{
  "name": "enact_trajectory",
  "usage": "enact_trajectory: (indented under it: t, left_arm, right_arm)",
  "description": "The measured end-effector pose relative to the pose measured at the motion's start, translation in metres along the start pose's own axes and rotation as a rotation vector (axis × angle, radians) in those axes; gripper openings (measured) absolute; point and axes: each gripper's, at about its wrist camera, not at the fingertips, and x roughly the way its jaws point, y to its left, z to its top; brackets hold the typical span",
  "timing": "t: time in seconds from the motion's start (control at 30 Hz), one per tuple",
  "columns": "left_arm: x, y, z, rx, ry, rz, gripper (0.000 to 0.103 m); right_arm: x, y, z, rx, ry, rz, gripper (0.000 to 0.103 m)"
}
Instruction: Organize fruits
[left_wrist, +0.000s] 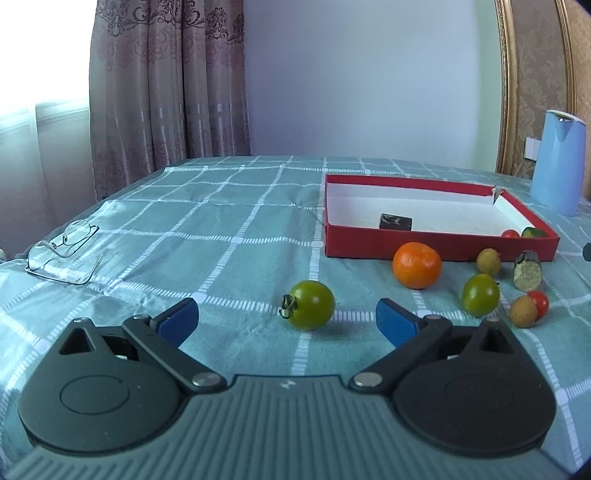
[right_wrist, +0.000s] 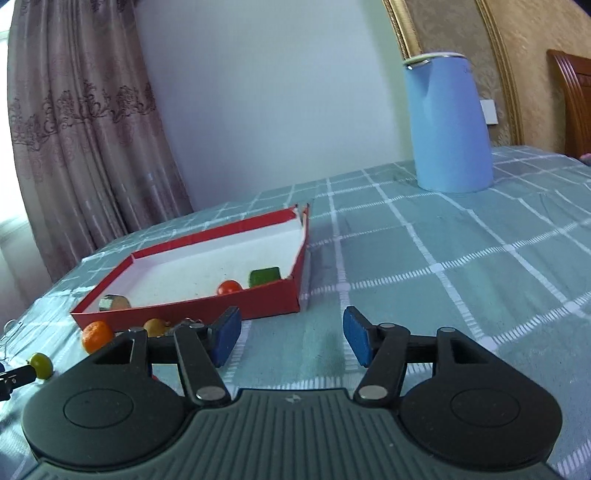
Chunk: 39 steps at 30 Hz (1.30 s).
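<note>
The left gripper hangs low over the checked tablecloth with its 2 blue pads spread wide, holding nothing. Just ahead of the pads, a little beyond the gap between them, a green tomato sits on the cloth with its stem turned to the left; neither pad touches it.

The right gripper is likewise spread apart and empty, its blue pads over bare cloth in front of the box's near right corner.

Further out in the left view, more fruit lies loose on the cloth: a second green tomato, a tan round fruit touching a small red tomato, an orange, another tan round fruit and a short cut cucumber piece. The last 3 lie close to the front wall of the red box.

Inside that shallow box, with its white floor, a red tomato and a green chunk rest in the near right corner, and a small dark block sits near the front wall.

A pair of glasses lies well off to the left. Beyond the box, at the far right, a blue kettle stands upright, and a curtain hangs behind the table.
</note>
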Motion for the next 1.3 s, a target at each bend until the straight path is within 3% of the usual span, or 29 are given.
enact_trajectory:
  t: [0.43,1.03,1.3]
  left_arm:
    - [0.012,-0.003,0.001,0.003,0.069,0.054,0.102]
    - [0.015,-0.003,0.010,0.018,0.055,0.042,0.102]
    - [0.031,-0.006,0.018,0.033,0.107,0.039,0.095]
  right_arm:
    - [-0.003,-0.005,-0.001,0.022,-0.019,-0.018,0.060]
    - [-0.002,-0.008,-0.001,0.040,-0.015,-0.014,0.061]
    - [-0.001,-0.011,-0.001,0.056,-0.007,-0.003,0.060]
